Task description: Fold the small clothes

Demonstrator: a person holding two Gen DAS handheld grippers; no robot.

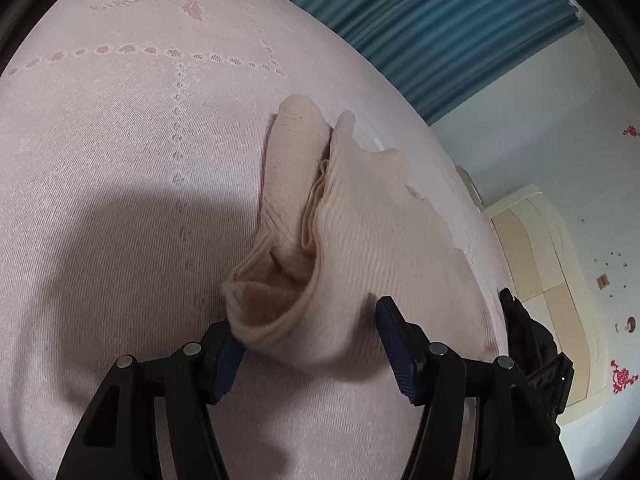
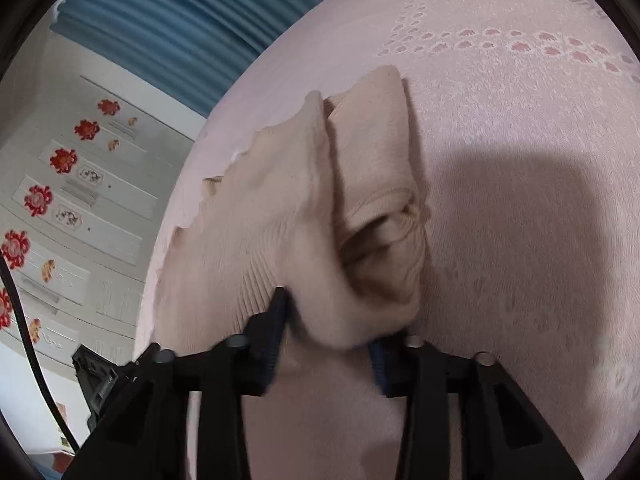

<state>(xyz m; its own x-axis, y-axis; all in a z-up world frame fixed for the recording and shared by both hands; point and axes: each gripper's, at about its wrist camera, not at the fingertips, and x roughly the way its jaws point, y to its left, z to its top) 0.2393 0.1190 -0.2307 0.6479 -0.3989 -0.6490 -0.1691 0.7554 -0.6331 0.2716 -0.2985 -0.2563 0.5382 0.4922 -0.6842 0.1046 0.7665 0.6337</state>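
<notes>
Left wrist view, nearest first: the left gripper (image 1: 310, 336) stands spread wide. Its left blue pad (image 1: 229, 356) touches the cuff edge of the beige knitted garment (image 1: 344, 240); its right pad (image 1: 396, 344) lies against the near hem of the same piece. The cloth runs between the jaws, which are not pressed onto it. The garment lies on the pink bedspread (image 1: 120, 160), near the bed's right edge, with one fold raised and an open sleeve or cuff mouth facing the camera. A second black gripper body (image 1: 536, 352) shows at the right margin.

Beyond the garment, the bedspread carries a woven dotted pattern and a pink feather motif (image 1: 192, 10). Farther off: a blue curtain (image 1: 440, 32), a white wall with red decals, and a cream cupboard (image 1: 540, 264).

Right wrist view, nearest first: the right gripper (image 2: 328, 320) is partly open. A bunched fold of the garment (image 2: 280, 208) sits between its jaws; the left pad (image 2: 278, 320) presses the cloth, while the right pad is mostly hidden under the fold, so I cannot tell whether the grip is firm. The garment lies at the bedspread's (image 2: 520, 160) left edge. Beyond stand white wardrobe doors with red flower decals (image 2: 64, 160) and the curtain (image 2: 180, 12).
</notes>
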